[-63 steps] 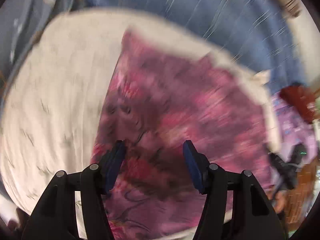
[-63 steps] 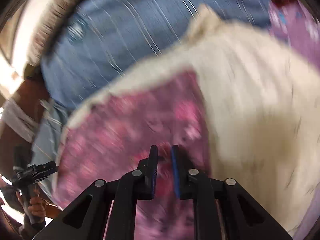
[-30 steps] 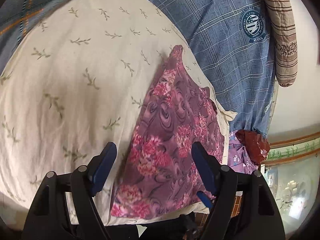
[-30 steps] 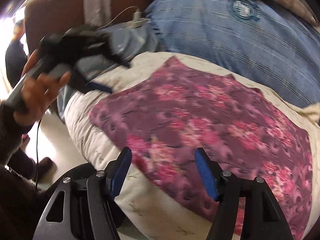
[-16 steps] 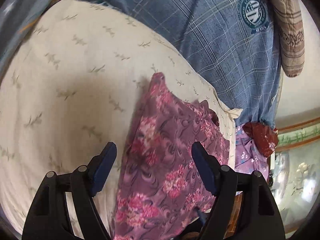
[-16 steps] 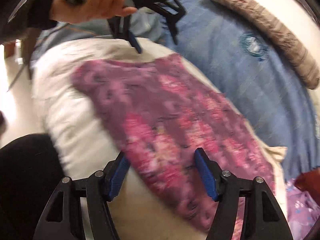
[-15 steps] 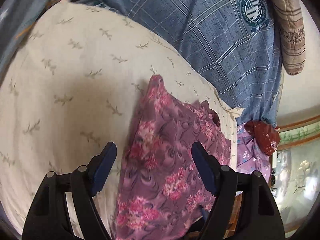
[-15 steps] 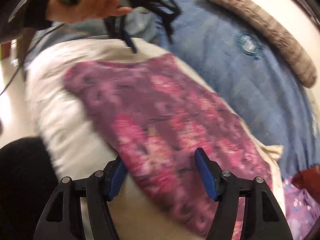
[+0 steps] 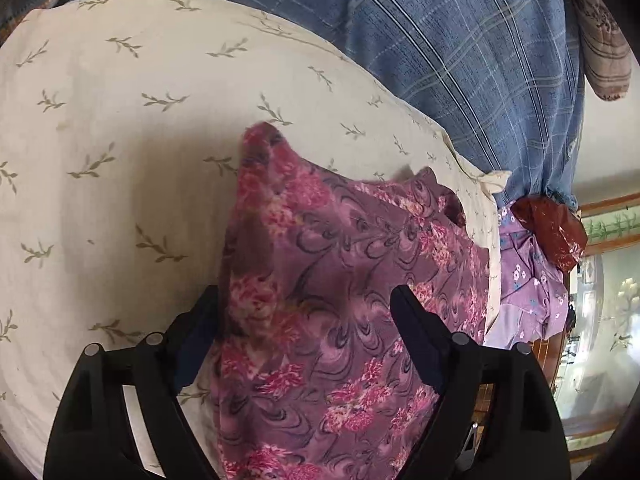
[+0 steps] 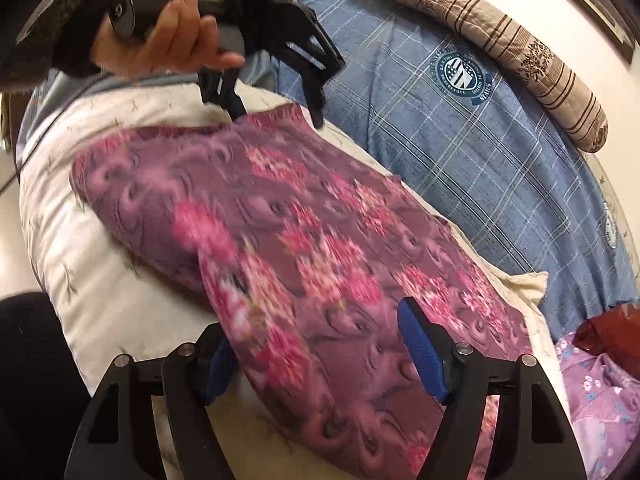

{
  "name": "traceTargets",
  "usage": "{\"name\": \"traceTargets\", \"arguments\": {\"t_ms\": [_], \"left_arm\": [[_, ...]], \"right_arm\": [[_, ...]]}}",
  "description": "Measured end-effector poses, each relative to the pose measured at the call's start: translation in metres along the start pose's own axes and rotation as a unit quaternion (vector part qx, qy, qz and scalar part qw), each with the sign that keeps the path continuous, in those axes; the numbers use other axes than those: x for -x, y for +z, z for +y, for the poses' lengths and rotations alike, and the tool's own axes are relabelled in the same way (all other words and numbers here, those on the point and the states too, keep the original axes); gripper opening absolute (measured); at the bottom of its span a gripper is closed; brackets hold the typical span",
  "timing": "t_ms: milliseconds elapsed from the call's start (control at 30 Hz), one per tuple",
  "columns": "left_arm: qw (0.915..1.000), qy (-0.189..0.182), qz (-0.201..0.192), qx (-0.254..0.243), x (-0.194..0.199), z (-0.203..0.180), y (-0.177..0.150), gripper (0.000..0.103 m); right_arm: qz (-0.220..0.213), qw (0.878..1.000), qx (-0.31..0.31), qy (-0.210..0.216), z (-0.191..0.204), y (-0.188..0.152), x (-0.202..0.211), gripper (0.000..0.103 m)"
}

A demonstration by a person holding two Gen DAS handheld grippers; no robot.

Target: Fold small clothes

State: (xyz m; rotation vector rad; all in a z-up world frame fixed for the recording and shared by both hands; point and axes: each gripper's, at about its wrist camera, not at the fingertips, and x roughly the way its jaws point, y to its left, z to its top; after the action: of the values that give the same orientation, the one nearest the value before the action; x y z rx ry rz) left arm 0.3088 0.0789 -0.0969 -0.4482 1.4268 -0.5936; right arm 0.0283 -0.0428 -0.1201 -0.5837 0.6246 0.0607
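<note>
A purple garment with pink flowers (image 9: 340, 280) lies spread on a cream leaf-print pillow (image 9: 120, 128); it also shows in the right wrist view (image 10: 304, 248). My left gripper (image 9: 306, 320) is open, its jaws astride one end of the garment, one finger hidden behind the cloth edge. In the right wrist view the left gripper (image 10: 276, 114) stands over the garment's far corner. My right gripper (image 10: 320, 340) is open, jaws astride the near part of the garment, just above it.
A blue plaid quilt (image 10: 460, 140) lies behind the pillow, with a striped bolster (image 10: 500, 40) along the wall. A lilac flowered cloth (image 9: 528, 292) and a dark red bag (image 9: 548, 228) lie past the pillow's end. The pillow's near side drops to the floor (image 10: 12, 232).
Both grippers have opened and come down close over the garment. The left gripper has moved to the garment's far corner as seen from the right wrist.
</note>
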Motion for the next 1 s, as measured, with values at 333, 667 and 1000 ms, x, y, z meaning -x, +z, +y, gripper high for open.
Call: {"name": "traceTargets", "arguments": {"t_ms": [333,667,1000], "left_arm": [[0.9971,-0.073,-0.012,0.022,-0.009,-0.013,-0.027,0.014],[0.9905,-0.125,-0.05,0.027,0.024,-0.078,-0.046,0.013],[0.9952,-0.069,-0.004,-0.07,-0.049,-0.244,-0.04,0.026]], "right_arm": [[0.005,0.995,-0.049,0.091,-0.014,-0.002,-0.011,0.047],[-0.009,0.968,-0.183,0.174,-0.073,-0.005,0.009,0.01],[0.0,0.897,-0.371,0.239,-0.164,-0.074,0.028,0.009]]}}
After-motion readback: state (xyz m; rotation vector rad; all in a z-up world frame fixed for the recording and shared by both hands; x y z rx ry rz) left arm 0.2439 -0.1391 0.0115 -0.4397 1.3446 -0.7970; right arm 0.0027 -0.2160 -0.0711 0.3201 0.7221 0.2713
